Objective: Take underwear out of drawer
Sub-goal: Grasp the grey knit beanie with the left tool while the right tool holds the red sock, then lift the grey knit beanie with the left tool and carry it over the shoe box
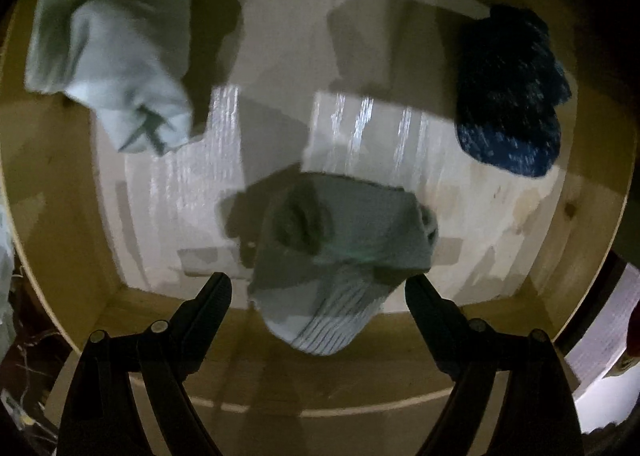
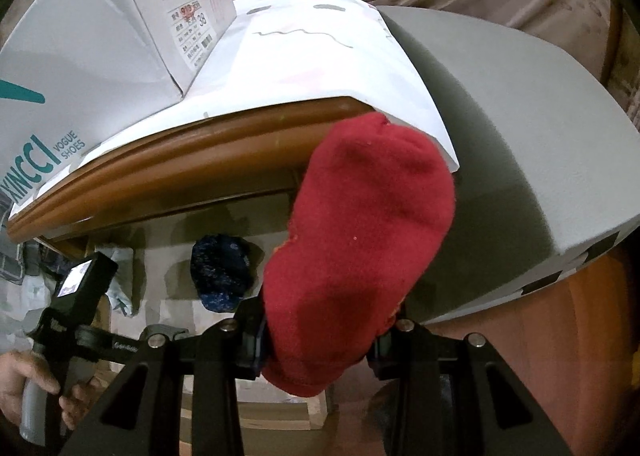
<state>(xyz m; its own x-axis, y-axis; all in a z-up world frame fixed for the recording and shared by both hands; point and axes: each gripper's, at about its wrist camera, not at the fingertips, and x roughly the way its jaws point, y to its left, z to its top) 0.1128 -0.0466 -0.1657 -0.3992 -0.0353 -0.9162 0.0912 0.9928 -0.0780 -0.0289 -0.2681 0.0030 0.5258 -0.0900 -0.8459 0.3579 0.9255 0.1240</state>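
Left wrist view: left gripper spread wide over grey-blue garment lying in drawer | right gripper clamps red garment, lifted clear | advice: descend straight, straddle the bundle's middle, pinch deep.

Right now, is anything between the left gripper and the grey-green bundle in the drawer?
Nothing visible. The left gripper is open, its fingers either side of the grey-green bundle; the drawer wall lies below.
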